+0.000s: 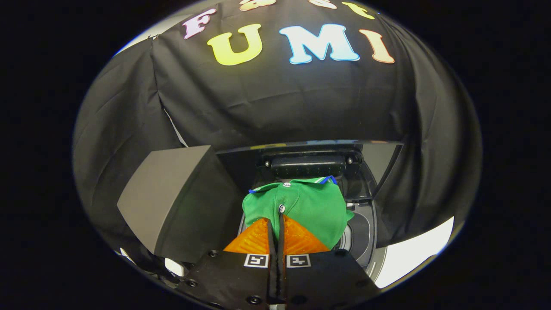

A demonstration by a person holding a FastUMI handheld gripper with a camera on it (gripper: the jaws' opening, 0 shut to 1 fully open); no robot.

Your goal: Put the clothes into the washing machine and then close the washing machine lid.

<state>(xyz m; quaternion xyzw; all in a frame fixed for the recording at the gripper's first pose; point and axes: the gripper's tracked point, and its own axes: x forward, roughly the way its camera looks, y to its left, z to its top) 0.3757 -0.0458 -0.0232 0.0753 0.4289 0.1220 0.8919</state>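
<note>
Gripper view: gripper pinching green shirt (white buttons), seemingly above open washing machine

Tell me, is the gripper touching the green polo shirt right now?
Touching. The gripper view shows the gripper with both fingers pressed together on a fold of the green polo shirt, held above the washing machine's open drum.

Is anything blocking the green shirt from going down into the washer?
Nothing visible. The claw is shut on the shirt, which hangs over the washer's open mouth, and the lid stands raised behind it.
</note>
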